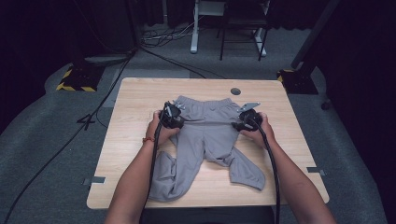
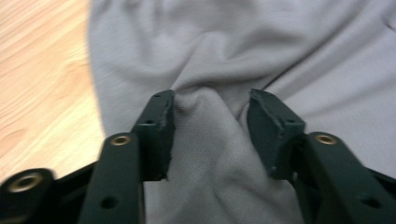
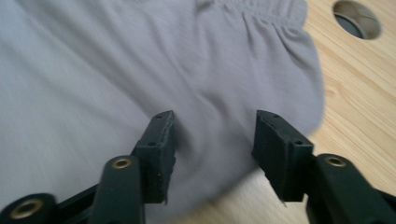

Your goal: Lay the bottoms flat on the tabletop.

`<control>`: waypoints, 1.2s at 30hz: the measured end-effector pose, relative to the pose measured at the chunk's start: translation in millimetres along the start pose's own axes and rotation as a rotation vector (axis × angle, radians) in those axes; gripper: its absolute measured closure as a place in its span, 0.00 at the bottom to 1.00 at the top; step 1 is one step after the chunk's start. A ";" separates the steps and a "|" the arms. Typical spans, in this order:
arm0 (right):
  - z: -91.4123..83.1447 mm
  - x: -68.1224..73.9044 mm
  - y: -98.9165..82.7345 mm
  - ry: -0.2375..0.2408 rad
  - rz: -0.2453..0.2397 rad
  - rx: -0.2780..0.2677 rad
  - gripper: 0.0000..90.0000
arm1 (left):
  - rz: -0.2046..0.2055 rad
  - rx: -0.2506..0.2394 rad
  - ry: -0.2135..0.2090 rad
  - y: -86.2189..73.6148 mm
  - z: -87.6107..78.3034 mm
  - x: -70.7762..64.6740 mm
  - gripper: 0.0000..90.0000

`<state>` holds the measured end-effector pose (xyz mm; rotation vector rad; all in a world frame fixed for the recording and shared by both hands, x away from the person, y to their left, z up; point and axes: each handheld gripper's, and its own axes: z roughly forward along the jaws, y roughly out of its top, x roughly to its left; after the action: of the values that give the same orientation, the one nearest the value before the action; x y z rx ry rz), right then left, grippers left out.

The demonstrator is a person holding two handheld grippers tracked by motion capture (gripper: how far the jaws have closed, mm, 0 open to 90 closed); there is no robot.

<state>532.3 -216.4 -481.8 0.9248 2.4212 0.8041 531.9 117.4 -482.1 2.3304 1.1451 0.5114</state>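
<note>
A pair of grey trousers [image 1: 205,135] lies flat on the wooden table [image 1: 140,98], waistband away from me and legs toward me. My left gripper [image 1: 176,114] is at the left hip of the trousers. In the left gripper view its jaws [image 2: 212,109] pinch a raised ridge of the grey cloth [image 2: 210,154], with creases spreading from the pinch. My right gripper [image 1: 245,119] is at the right hip. In the right gripper view its jaws [image 3: 215,128] stand apart over smooth cloth [image 3: 116,70] near the gathered waistband [image 3: 261,14], with nothing bunched between them.
A round cable hole [image 1: 235,91] is set in the tabletop behind the waistband, also seen as the hole [image 3: 357,18] in the right gripper view. Bare wood lies left and right of the trousers. Black stands and cables sit on the grey carpet around the table.
</note>
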 end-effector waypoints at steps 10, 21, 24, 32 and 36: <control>-95.3 77.9 -56.7 0.328 -0.188 -0.069 0.46 | 0.239 -0.172 -0.241 22.8 -36.8 -87.7 0.38; -100.6 113.8 -84.1 0.357 -0.175 0.004 0.62 | 0.323 -0.066 -0.169 51.3 8.6 -133.7 0.56; -101.4 114.6 -86.5 0.353 -0.198 0.015 0.89 | 0.287 -0.064 -0.172 51.3 19.1 -124.7 0.61; -109.0 112.7 -91.3 0.419 -0.209 -0.001 1.00 | 0.195 -0.077 -0.136 57.7 31.2 -105.2 0.84; -116.4 115.9 -91.0 0.449 -0.223 -0.024 1.00 | 0.187 -0.072 -0.104 60.0 34.9 -95.3 0.91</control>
<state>345.3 -232.7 -474.8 0.4863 2.8207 1.0409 532.7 -0.4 -486.7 2.3834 0.8529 0.4830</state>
